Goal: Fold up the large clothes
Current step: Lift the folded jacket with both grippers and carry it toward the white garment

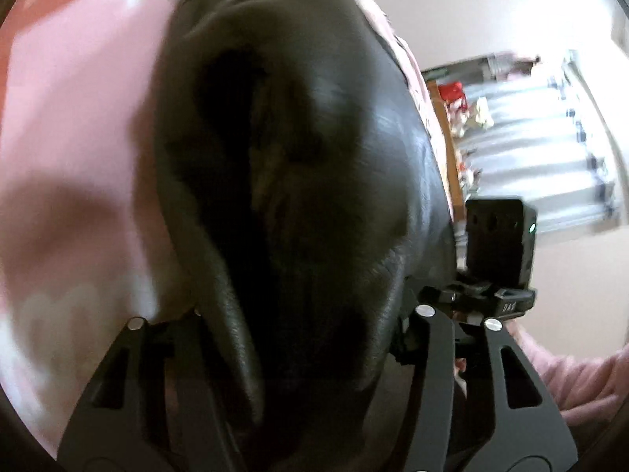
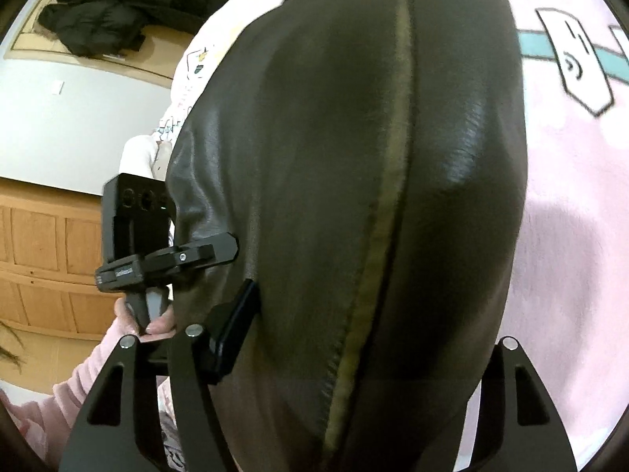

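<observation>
Left wrist: dark leather garment (image 1: pixel 298 181) bunched between 2 fingers of left tool (image 1: pixel 298 314), filling view; tool clamped on it. Pink blanket (image 1: pixel 78 118) behind, blurred. Right tool (image 1: pixel 495 244) just beside garment.

Right wrist: garment, olive seam (image 2: pixel 385 216) down middle, covers right tool's fingers; grip state cannot tell. Left tool (image 2: pixel 236 314) touching garment edge. Black jacket (image 2: pixel 125 8) far left.
</observation>
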Demonstrator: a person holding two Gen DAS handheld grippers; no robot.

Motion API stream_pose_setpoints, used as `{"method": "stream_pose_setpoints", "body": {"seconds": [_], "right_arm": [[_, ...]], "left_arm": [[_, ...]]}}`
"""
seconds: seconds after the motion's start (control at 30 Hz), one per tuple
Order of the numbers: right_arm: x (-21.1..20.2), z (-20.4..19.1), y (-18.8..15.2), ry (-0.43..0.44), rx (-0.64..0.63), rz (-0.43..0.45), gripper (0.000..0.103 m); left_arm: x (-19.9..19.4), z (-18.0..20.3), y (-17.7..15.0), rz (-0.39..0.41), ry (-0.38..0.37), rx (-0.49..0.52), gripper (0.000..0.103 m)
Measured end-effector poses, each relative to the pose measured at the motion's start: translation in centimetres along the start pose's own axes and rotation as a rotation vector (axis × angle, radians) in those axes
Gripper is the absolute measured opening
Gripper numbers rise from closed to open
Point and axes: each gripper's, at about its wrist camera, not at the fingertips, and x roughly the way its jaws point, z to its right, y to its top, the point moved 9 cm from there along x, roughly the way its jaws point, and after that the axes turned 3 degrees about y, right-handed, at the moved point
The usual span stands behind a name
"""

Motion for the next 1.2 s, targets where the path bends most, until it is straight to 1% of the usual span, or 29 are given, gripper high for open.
{"method": "stream_pose_setpoints", "body": {"seconds": [0.07, 0.13, 0.23, 0.4, 0.47, 0.5, 0.57, 0.6, 0.67, 0.7, 0.77, 0.83, 0.87, 0.9, 0.97, 1.03, 1.07, 1.1, 1.13, 1.2], "right_arm": [[-0.6, -0.8, -0.6, 0.002, -0.032, 0.006, 0.052], [-1.2, -1.8, -1.0, 0.001, -0.049, 0.005, 0.049], [-1.6, -4.1, -1.3, -0.008, -0.091, 0.001, 0.045], [-1.9, -9.0, -1.2, -0.006, -0.161, -0.01, 0.043], [-1.8, -11.9, -1.2, 0.006, -0.196, -0.024, 0.043], [-1.6, -13.1, -1.4, 0.007, -0.22, -0.033, 0.043], [-1.0, -16.9, -1.7, 0.011, -0.301, -0.058, 0.042], [-0.9, -18.4, -2.0, 0.018, -0.339, -0.068, 0.042], [0.0, -22.4, -2.4, 0.039, -0.421, -0.093, 0.042], [0.6, -24.0, -2.4, 0.049, -0.447, -0.1, 0.042], [1.8, -28.3, -2.2, 0.099, -0.494, -0.118, 0.041], [2.4, -30.8, -2.6, 0.147, -0.544, -0.128, 0.041], [2.6, -33.2, -2.4, 0.182, -0.586, -0.127, 0.04], [2.5, -34.5, -2.8, 0.206, -0.608, -0.122, 0.04], [2.3, -38.3, -2.7, 0.251, -0.679, -0.095, 0.04], [2.0, -43.0, -2.5, 0.29, -0.792, -0.06, 0.039], [1.9, -44.5, -2.5, 0.305, -0.819, -0.05, 0.039], [2.0, -47.3, -2.1, 0.329, -0.855, -0.032, 0.039], [2.1, -48.8, -1.8, 0.341, -0.871, -0.024, 0.039], [2.8, -53.5, -0.8, 0.35, -0.946, 0.007, 0.039]], "left_arm": [[-0.8, 0.7, -0.3, 0.007, -0.029, -0.021, 0.043], [-1.5, 1.1, -0.7, 0.015, -0.034, -0.021, 0.039], [-2.8, 1.9, -1.7, 0.035, -0.048, -0.029, 0.039], [-7.0, 1.8, -4.0, 0.088, -0.117, -0.056, 0.039], [-9.4, 1.7, -4.9, 0.129, -0.149, -0.072, 0.039], [-11.1, 1.6, -5.4, 0.163, -0.164, -0.079, 0.039], [-14.1, 0.8, -6.3, 0.217, -0.185, -0.097, 0.039], [-16.2, 0.5, -6.8, 0.256, -0.199, -0.11, 0.039], [-19.8, 0.2, -7.6, 0.32, -0.196, -0.113, 0.039], [-22.0, 0.1, -8.1, 0.354, -0.18, -0.105, 0.039], [-26.0, -0.1, -8.8, 0.406, -0.145, -0.112, 0.039], [-30.0, 0.0, -9.2, 0.448, -0.095, -0.111, 0.039], [-32.4, 0.4, -9.4, 0.471, -0.054, -0.095, 0.039], [-34.9, 0.8, -9.6, 0.497, -0.015, -0.08, 0.039], [-39.4, 1.6, -9.7, 0.544, 0.049, -0.062, 0.039], [-43.9, 2.5, -9.7, 0.592, 0.117, -0.041, 0.039], [-46.2, 3.0, -9.8, 0.624, 0.15, -0.035, 0.039], [-48.5, 3.7, -9.6, 0.656, 0.181, -0.03, 0.039], [-50.9, 3.9, -9.7, 0.696, 0.209, -0.03, 0.039], [-55.1, 4.0, -9.7, 0.776, 0.257, -0.026, 0.039]]}}
